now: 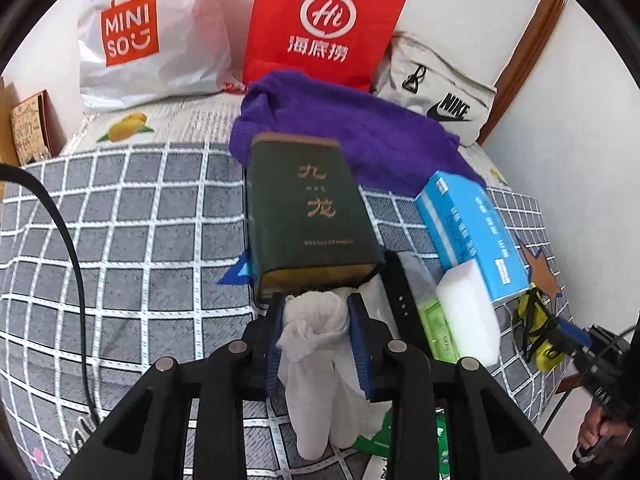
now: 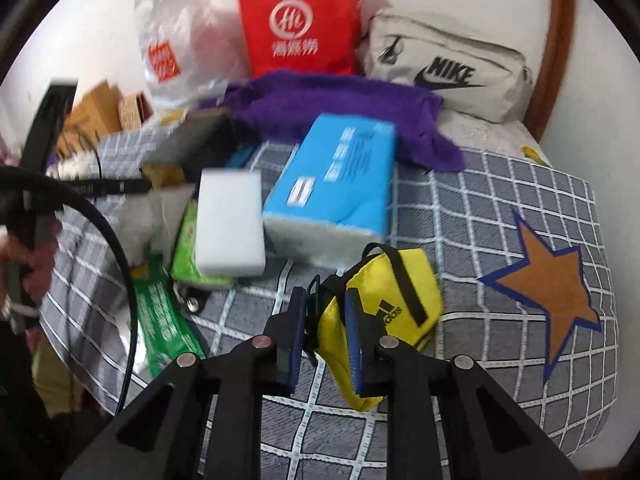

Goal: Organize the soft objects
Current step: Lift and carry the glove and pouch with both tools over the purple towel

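My left gripper (image 1: pixel 316 308) is shut on a crumpled white cloth (image 1: pixel 316 344), which hangs down between its blue pads just in front of a dark green tin box (image 1: pixel 308 216). My right gripper (image 2: pixel 326 308) is shut on a small yellow Adidas pouch (image 2: pixel 384 304) and holds it over the checked bed cover; the pouch also shows at the right of the left wrist view (image 1: pixel 540 332). A purple towel (image 1: pixel 352 128) lies behind the tin. A blue tissue pack (image 2: pixel 336 184) and a white sponge block (image 2: pixel 230 224) lie in the middle.
A white Miniso bag (image 1: pixel 144 40), a red paper bag (image 1: pixel 324 24) and a grey Nike bag (image 2: pixel 444 68) stand against the wall. Green packets (image 2: pixel 164 312) lie by the sponge. The bed's right part has a star print (image 2: pixel 552 280). Cardboard boxes (image 2: pixel 96 116) stand at the left.
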Motion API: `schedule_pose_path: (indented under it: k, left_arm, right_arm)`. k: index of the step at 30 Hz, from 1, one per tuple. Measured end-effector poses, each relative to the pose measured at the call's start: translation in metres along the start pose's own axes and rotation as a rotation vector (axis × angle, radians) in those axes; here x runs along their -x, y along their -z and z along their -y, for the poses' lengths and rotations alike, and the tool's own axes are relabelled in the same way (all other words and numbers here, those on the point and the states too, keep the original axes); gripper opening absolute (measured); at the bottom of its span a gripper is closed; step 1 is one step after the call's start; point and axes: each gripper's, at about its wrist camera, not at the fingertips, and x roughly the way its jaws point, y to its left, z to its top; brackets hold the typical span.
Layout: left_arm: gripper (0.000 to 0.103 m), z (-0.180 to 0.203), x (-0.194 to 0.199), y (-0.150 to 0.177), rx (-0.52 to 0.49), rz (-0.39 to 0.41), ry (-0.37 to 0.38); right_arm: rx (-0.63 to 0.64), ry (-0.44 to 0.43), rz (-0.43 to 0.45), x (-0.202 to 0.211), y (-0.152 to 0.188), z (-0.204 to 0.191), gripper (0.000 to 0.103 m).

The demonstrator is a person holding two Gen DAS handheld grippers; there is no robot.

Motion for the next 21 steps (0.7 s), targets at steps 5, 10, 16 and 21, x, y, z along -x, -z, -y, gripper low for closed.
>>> schedule_pose_path:
  k: [5, 10, 16, 21]
  left_arm:
    - [0.029, 0.003, 0.015, -0.003, -0.012, 0.028, -0.021]
    - [0.029, 0.007, 0.027, -0.009, -0.029, 0.050, -0.031]
    - [0.029, 0.008, 0.039, -0.017, -0.040, 0.067, -0.034]
    - [0.029, 0.007, 0.046, -0.033, -0.055, 0.089, -0.055]
  right_arm:
    - [-0.065, -0.042, 0.071, 0.029, -0.009, 0.015, 0.017]
    - [-0.071, -0.028, 0.110, 0.045, -0.019, 0.017, 0.017]
    - [-0.056, 0.007, 0.158, 0.061, -0.033, 0.017, 0.017]
    - [-0.025, 0.035, 0.211, 0.067, -0.060, 0.018, 0.017]
